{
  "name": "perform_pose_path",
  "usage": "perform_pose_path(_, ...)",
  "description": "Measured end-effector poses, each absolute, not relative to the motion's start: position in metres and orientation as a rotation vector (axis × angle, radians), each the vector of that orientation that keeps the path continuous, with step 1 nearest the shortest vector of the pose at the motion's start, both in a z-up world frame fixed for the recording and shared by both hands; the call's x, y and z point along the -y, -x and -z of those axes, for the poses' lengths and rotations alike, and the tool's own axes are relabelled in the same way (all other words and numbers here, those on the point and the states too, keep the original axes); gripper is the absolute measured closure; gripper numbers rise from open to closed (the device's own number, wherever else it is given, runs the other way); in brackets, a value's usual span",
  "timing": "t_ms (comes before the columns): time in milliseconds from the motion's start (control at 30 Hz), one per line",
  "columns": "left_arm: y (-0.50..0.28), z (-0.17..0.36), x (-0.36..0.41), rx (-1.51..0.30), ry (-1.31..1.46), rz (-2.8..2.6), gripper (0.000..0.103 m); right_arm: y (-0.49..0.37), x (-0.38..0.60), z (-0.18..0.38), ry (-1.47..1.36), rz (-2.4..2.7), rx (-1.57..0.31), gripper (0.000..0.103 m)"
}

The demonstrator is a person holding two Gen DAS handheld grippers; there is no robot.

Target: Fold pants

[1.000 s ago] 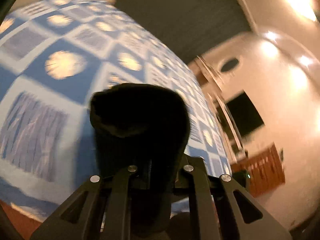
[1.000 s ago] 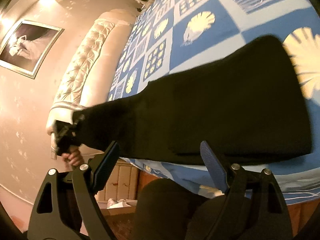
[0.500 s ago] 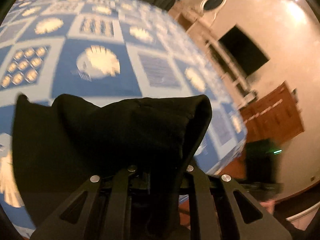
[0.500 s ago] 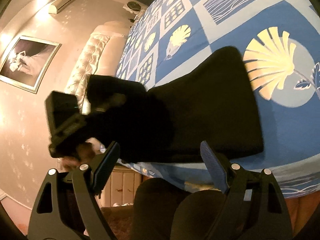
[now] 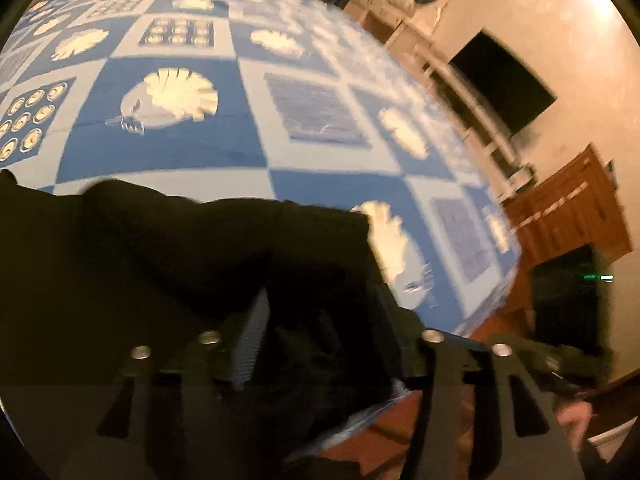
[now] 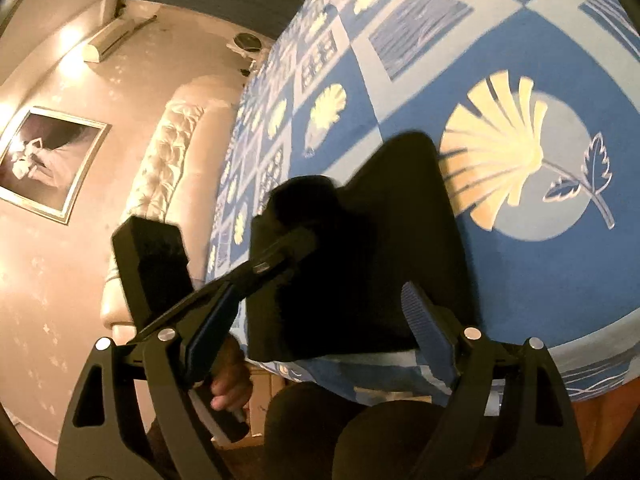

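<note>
Black pants [image 6: 360, 248] lie folded on the blue shell-print bed cover [image 6: 520, 280], near the bed's front edge. In the left wrist view the pants [image 5: 168, 264] fill the lower left. My left gripper [image 5: 320, 320] sits over the folded cloth. Its jaws are opening, cloth lies loose between them, and one ribbed pad [image 5: 252, 340] shows bare. The right wrist view shows the left gripper [image 6: 298, 240] resting on top of the pants, held by a hand [image 6: 228, 388]. My right gripper [image 6: 320, 320] stands open just in front of the pants' near edge, holding nothing.
A tufted headboard [image 6: 168, 160], a framed picture [image 6: 44, 160] and an air conditioner [image 6: 116, 38] are on the left. A dark screen [image 5: 500, 84] and a wooden cabinet [image 5: 572, 208] stand past the bed's far corner. The person's dark-clad legs [image 6: 320, 420] are below the bed edge.
My left gripper carried the pants' end across and laid it over the rest, then its jaws came apart. The right gripper edged closer to the pants and stayed open.
</note>
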State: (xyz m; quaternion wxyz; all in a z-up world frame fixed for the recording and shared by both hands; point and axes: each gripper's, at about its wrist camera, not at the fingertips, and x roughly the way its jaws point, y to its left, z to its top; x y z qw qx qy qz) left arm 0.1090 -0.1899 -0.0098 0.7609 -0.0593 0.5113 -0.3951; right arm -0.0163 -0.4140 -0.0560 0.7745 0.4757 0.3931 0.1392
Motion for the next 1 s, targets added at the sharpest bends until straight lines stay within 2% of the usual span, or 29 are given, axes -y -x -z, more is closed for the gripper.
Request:
perform_pose_path(133,-0.103,-0.025,0.137,-0.976,0.217,0.794,0.026,0.01,0.411,0.054,-1.014,-0.308,-0.858,0.019)
perform_pose_path(200,-0.106,-0.03,0.097,-0.916,0.237,0.671,0.025,0.002,0.406,0.057,-0.994,-0.31,-0.878,0.019)
perform_pose_path(400,-0.127,0.01,-0.006,-0.964,0.31,0.348,0.025,-0.024,0.388,0.074,-0.887,-0.254,-0.967,0.019)
perform_pose_path(567,-0.138,0.04,-0.039,-1.023,0.369,0.243,0.025,-0.047,0.36,0.088,-0.813,-0.262,-1.047,0.017)
perform_pose_path(600,-0.139,0.042,-0.04,-1.03,0.364,0.243,0.025,-0.05,0.357,0.088,-0.788,-0.261,-1.048,0.025)
perform_pose_path(633,-0.14,0.044,-0.038,-1.036,0.359,0.242,0.025,-0.051,0.353,0.087,-0.767,-0.265,-1.054,0.038)
perform_pose_path(667,-0.141,0.046,-0.036,-1.046,0.349,0.239,0.025,-0.053,0.349,0.089,-0.752,-0.285,-1.074,0.069)
perform_pose_path(700,-0.142,0.049,-0.035,-1.053,0.341,0.241,0.025,-0.055,0.347,0.091,-0.747,-0.297,-1.096,0.083)
perform_pose_path(800,-0.141,0.05,-0.034,-1.054,0.33,0.267,0.025,-0.052,0.348,0.089,-0.75,-0.297,-1.09,0.088)
perform_pose_path(1000,-0.136,0.049,-0.036,-1.054,0.353,0.272,0.025,-0.031,0.378,0.068,-0.76,-0.296,-1.014,0.091)
